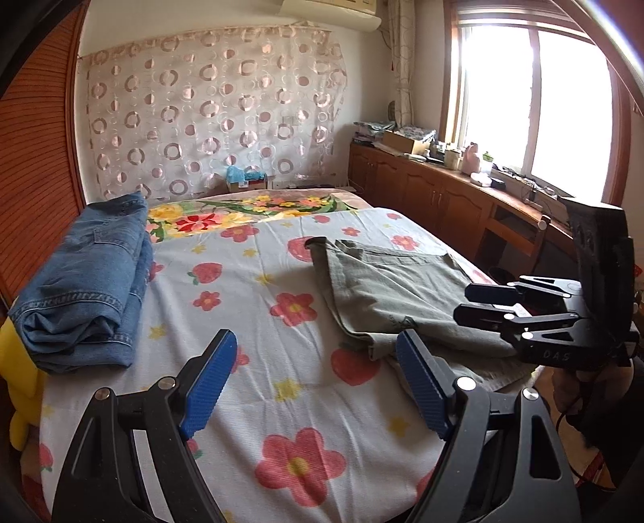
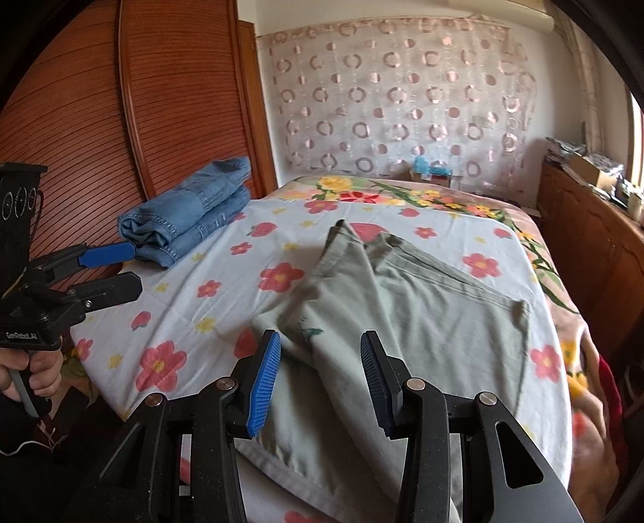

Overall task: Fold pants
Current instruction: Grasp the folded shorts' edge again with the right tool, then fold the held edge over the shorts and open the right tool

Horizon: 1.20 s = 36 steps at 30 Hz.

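Your left tongs (image 1: 316, 358) hang released above the bed sheet (image 1: 257, 322), blue pads wide apart with nothing between them. Your right tongs (image 2: 320, 362) are likewise spread, hovering over the near end of the pants (image 2: 422, 322) and gripping nothing.

The pants, grey-green, lie partly folded on the bed toward its right side, one edge bunched in a ridge running away from you, the near end draping toward the bed's edge. Well apart from them, at the bed's left side against the slatted wardrobe (image 2: 120, 120), sits a folded stack of jeans (image 1: 84, 289). Something yellow (image 1: 20, 382) shows just beside the jeans at the bed's edge; what it is cannot be told.

For containers, an open cardboard box (image 1: 402, 141) sits on the surface (image 1: 455, 173) under the window (image 1: 535, 100); its contents cannot be made out. Jars and small clutter stand along the same surface. Another box (image 1: 245, 183) with something blue on top sits past the bed's far end.

The sheet is pale with red flowers and strawberries, laid over a flowered blanket (image 1: 257, 205). A circle-patterned curtain (image 1: 217, 104) covers the far wall, with an air conditioner (image 1: 334, 12) above it.
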Available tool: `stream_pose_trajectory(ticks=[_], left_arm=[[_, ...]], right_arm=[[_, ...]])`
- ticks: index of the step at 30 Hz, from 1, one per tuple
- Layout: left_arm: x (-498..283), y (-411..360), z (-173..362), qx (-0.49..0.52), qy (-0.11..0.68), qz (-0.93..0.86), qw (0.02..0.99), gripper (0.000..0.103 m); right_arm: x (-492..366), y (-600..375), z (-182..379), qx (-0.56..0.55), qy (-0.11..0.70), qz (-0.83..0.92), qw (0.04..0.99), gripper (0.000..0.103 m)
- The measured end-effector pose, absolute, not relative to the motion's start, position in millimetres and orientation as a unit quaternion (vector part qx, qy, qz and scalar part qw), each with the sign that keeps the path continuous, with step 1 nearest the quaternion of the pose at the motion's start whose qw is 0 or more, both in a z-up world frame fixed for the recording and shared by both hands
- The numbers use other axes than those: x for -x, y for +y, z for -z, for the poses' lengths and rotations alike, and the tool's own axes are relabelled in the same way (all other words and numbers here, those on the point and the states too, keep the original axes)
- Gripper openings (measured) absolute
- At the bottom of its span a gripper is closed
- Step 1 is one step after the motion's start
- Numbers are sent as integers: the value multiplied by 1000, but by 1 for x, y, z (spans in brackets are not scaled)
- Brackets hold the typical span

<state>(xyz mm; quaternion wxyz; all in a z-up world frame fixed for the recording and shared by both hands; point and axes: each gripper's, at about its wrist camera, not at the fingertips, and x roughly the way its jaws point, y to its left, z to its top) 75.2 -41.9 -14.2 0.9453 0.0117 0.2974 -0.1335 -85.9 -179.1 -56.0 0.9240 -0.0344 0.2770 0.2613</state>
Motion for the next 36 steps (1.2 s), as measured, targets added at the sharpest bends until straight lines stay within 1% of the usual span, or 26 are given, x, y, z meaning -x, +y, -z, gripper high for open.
stream_pose_trajectory(ticks=[8, 16, 18, 19, 21, 22, 24, 31, 36], left_arm=[[-72, -18, 13, 2, 291, 112, 950, 82], [-72, -3, 17, 14, 291, 101, 951, 82], [-73, -3, 22, 17, 296, 100, 950, 82], [-73, -2, 24, 19, 299, 100, 949, 82], [-74, -3, 29, 20, 305, 102, 947, 82], [-75, -4, 31, 20, 308, 103, 946, 82], [-75, -7, 32, 17, 310, 106, 945, 82], [-75, -19, 35, 10, 315, 120, 941, 82], [-75, -27, 36, 8, 316, 128, 940, 82]], right_arm=[[50, -135, 65, 61, 297, -297, 905, 43], [28, -100, 88, 99, 332, -313, 884, 43], [25, -97, 91, 107, 337, -311, 882, 39], [23, -95, 93, 112, 340, -309, 881, 35], [20, -95, 95, 118, 343, -299, 882, 22], [18, -96, 95, 116, 345, -300, 882, 13], [17, -100, 91, 110, 342, -300, 884, 8], [18, -138, 53, 83, 303, -278, 908, 7], [8, -165, 40, 79, 297, -249, 918, 7]])
